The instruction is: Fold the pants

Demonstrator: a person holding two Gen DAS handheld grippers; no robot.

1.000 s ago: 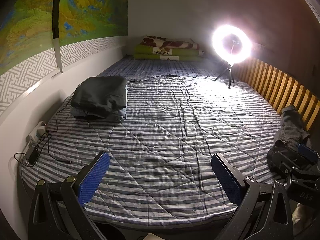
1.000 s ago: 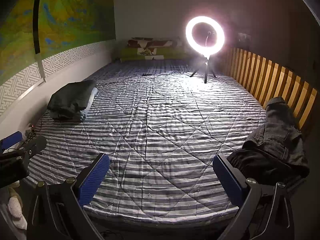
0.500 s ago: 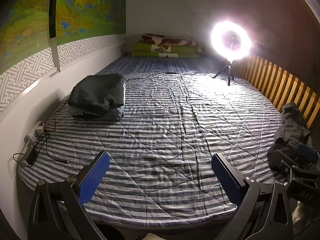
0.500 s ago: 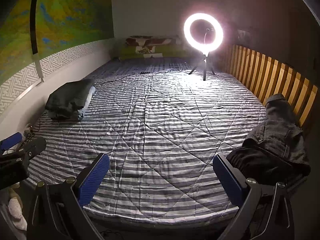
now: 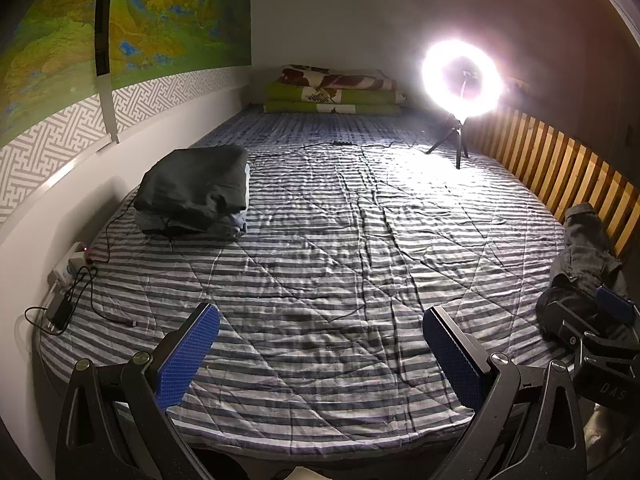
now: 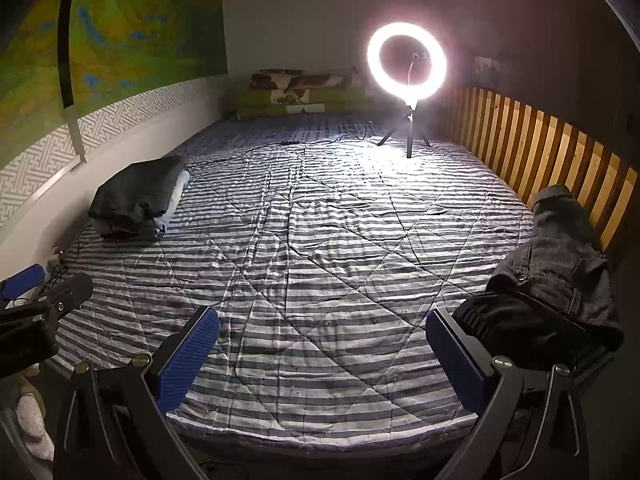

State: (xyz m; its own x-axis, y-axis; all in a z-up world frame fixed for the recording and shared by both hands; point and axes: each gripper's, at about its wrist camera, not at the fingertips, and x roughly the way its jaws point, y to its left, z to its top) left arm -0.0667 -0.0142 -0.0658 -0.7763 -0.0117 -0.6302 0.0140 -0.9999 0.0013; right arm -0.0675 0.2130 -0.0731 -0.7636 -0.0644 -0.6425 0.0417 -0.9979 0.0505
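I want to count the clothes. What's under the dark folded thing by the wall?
Under the dark folded garment a lighter blue-grey folded piece peeks out along the edge. Anything more beneath is covered, so the count can't be told.

I see a grey-and-white striped quilt under blue ribbed pads. At ten o'clock sits a dark grey folded pile, at three o'clock charcoal pants, and at eleven a green-yellow map.
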